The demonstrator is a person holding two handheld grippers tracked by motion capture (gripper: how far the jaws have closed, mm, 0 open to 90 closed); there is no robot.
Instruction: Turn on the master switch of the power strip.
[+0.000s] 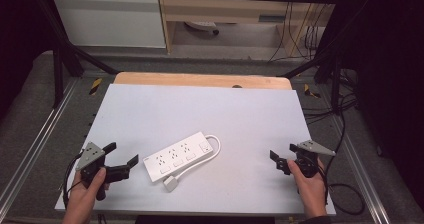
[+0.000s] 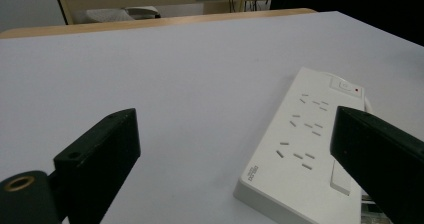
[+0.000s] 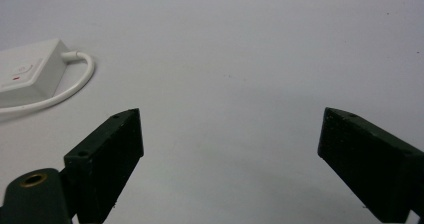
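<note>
1. Power strip (image 1: 176,156), white, flat on the white table sheet (image 1: 200,114), near the front middle, lying diagonally with its switch end farther from the person.
2. Three socket groups on top; rocker switch with a red mark at the far end (image 2: 345,86).
3. White cord (image 1: 212,149) leaving the switch end, looping round and running back along the strip's right side to a white plug (image 1: 170,183) at the near end, just beside the strip.
4. Left gripper (image 1: 122,154) held in the left hand (image 1: 87,189) at the sheet's front left, jaws spread wide, nothing between them, near the strip's near end but not touching.
5. Right gripper (image 1: 282,156) held in the right hand (image 1: 307,181) at the front right, jaws wide apart, empty, well apart from the strip.
6. Wooden table edge (image 1: 200,79) beyond the sheet's far side.
</note>
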